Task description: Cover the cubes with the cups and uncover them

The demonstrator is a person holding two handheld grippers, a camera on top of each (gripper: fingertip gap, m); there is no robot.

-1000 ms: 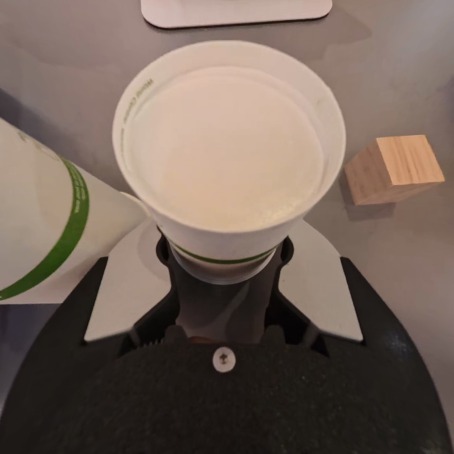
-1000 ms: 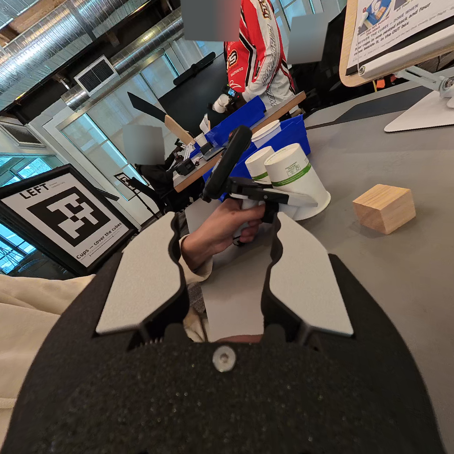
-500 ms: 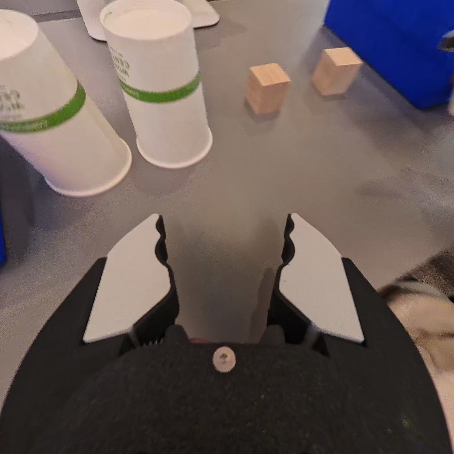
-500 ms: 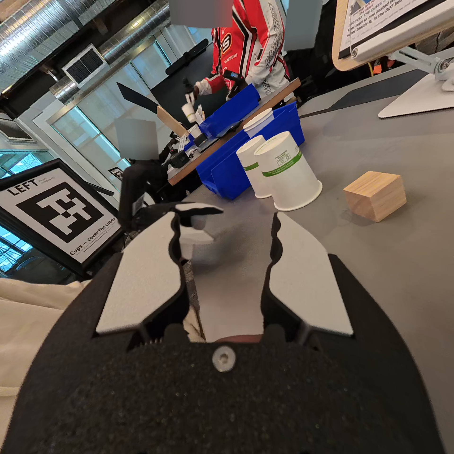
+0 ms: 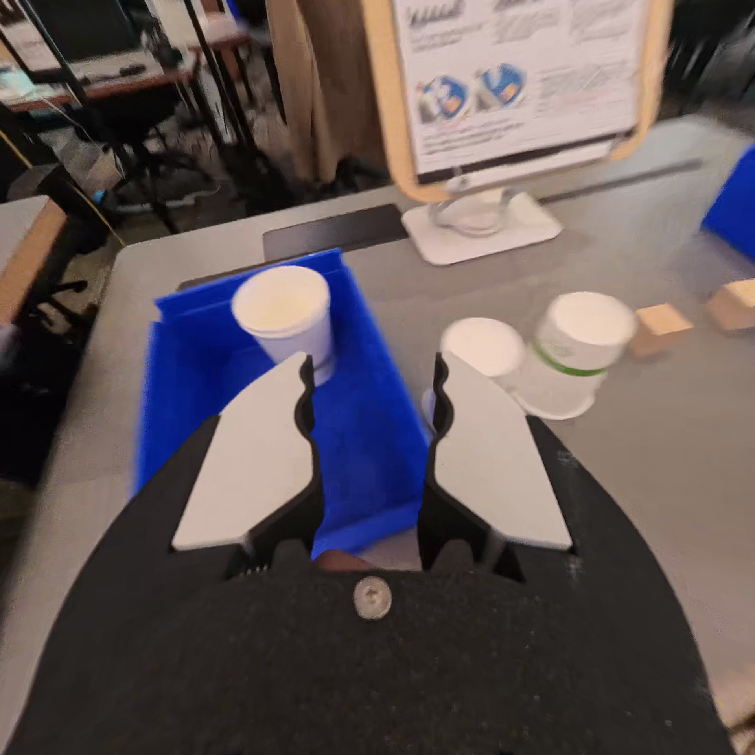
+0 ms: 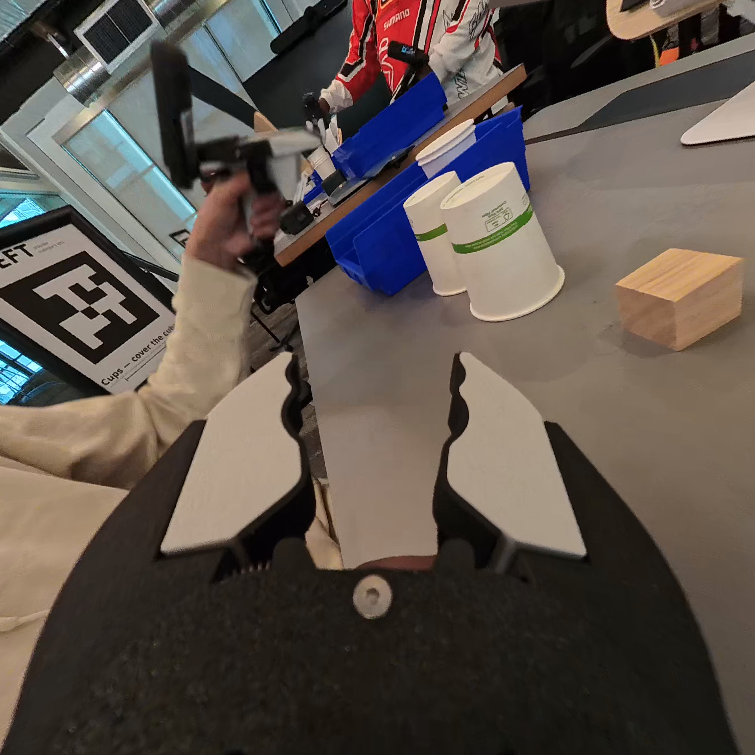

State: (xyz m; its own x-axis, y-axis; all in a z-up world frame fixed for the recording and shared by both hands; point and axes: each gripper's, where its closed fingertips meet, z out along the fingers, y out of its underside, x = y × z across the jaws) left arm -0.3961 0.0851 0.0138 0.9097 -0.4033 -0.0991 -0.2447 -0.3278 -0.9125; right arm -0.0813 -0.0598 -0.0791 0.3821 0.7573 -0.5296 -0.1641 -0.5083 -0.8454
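A lab or demo workspace: exposed ceiling ducts (image 6: 122, 24), glass partitions (image 6: 122, 163), a framed marker sign (image 6: 73, 310), an instruction board on a stand (image 5: 519, 94), blue bins (image 5: 367, 449) on grey surfaces (image 6: 613, 449), and another person working at a neighbouring bench (image 6: 408, 171).

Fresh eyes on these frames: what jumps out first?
The blue bin at the table's left edge, with an upright cup in it. Beside it stand two upside-down cups, and a bare wooden cube to their right. Both grippers are open and empty: left over the bin, right low over the table.
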